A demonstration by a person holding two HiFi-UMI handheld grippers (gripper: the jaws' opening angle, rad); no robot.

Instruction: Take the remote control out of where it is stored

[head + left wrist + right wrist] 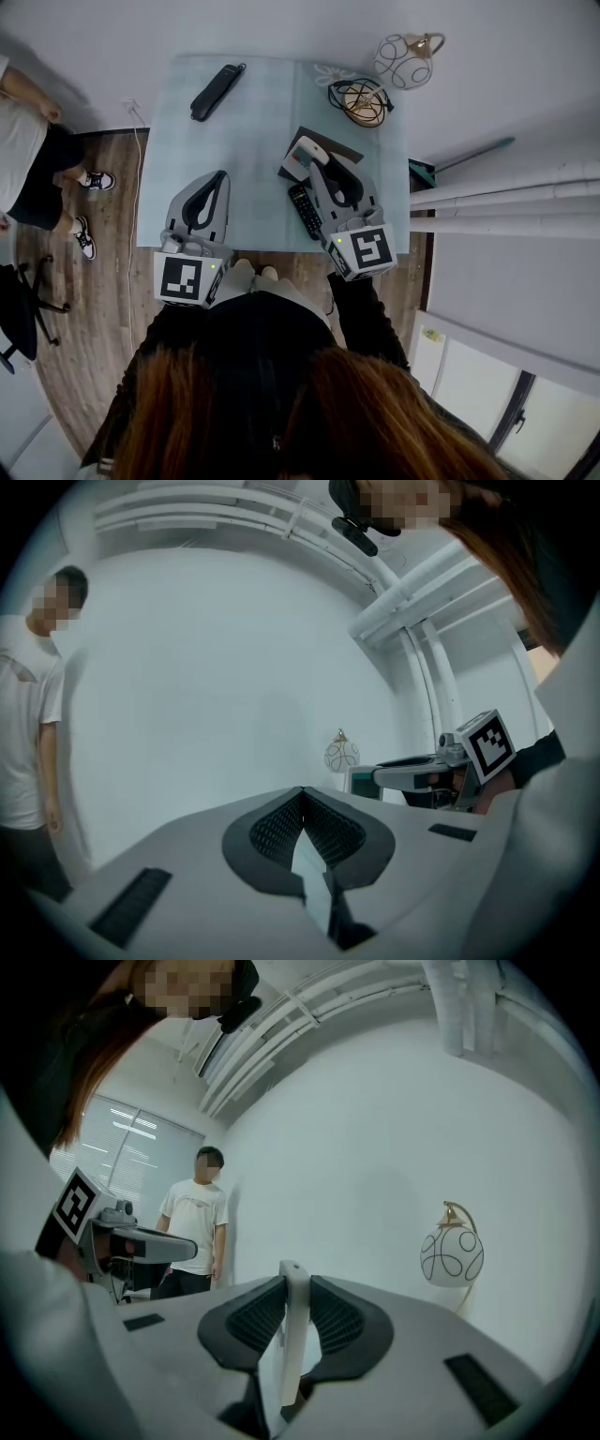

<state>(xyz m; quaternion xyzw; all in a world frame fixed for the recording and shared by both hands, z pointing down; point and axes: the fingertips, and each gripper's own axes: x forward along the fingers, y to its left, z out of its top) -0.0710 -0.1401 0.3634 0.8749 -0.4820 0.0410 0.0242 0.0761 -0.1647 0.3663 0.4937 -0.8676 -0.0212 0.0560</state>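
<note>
A slim white remote control [302, 156] is clamped edge-on in my right gripper [317, 159], just over a dark flat holder [330, 142] on the pale blue table [253, 131]. In the right gripper view the white remote [294, 1335] stands upright between the pads of the right gripper [293, 1283]. A black remote [305, 212] lies on the table beside that gripper. My left gripper [221, 176] hovers over the table's near left part, shut and empty; its tips meet in the left gripper view [302, 799].
A long black object [217, 91] lies at the table's far left. A wire basket [362, 101] and a round lamp [409, 58] stand at the far right. A person [28, 159] stands left of the table. White pipes [506, 202] run at the right.
</note>
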